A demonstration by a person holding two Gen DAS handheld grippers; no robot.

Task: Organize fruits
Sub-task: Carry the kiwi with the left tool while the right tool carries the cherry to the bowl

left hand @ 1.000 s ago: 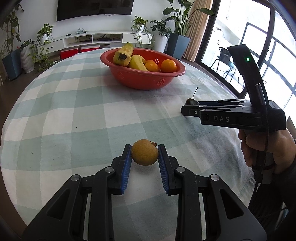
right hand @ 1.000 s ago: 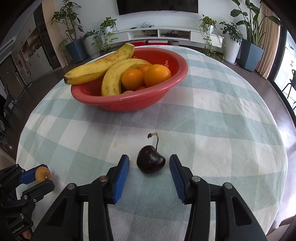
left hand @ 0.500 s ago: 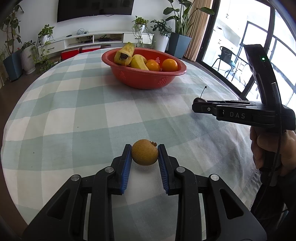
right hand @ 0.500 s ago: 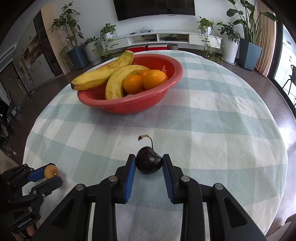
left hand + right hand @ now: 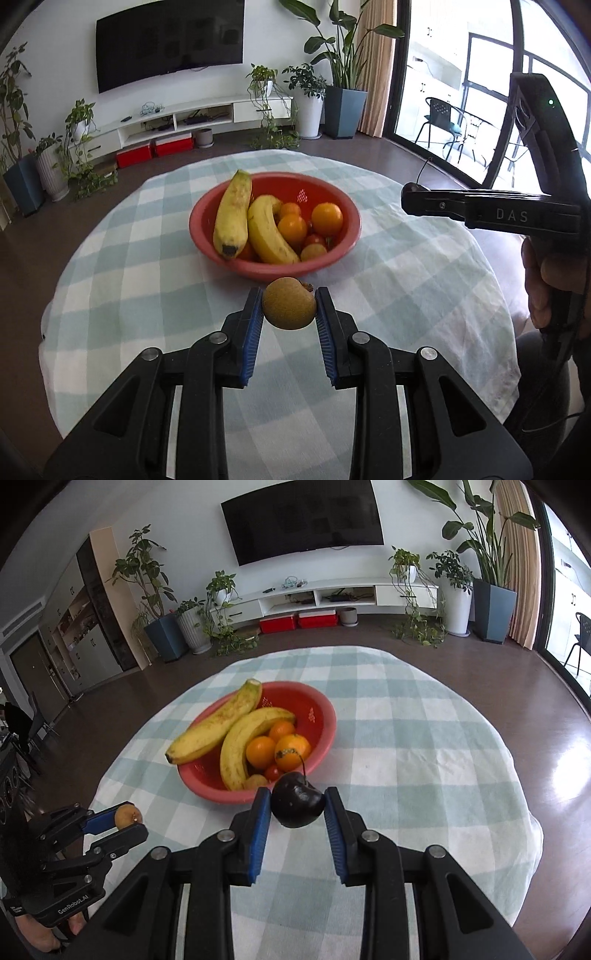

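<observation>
My left gripper (image 5: 289, 308) is shut on a small round brownish-yellow fruit (image 5: 289, 308) and holds it in the air just before the red bowl (image 5: 273, 271). My right gripper (image 5: 297, 805) is shut on a dark cherry (image 5: 297, 805) with a stem, held above the table near the bowl's (image 5: 321, 746) near rim. The bowl holds two bananas (image 5: 231, 218), oranges (image 5: 327, 218) and small red fruits. The right gripper shows at the right of the left wrist view (image 5: 417, 201); the left gripper shows at the lower left of the right wrist view (image 5: 125, 819).
The round table has a green-and-white checked cloth (image 5: 129, 266). Beyond it are dark floor, a TV wall with a low white cabinet (image 5: 332, 598), potted plants (image 5: 166, 627) and glass doors (image 5: 461, 92) at the right.
The right gripper closed on the cherry. Both grippers lifted their fruits off the table and rose, so the bowl now appears below and just ahead of them.
</observation>
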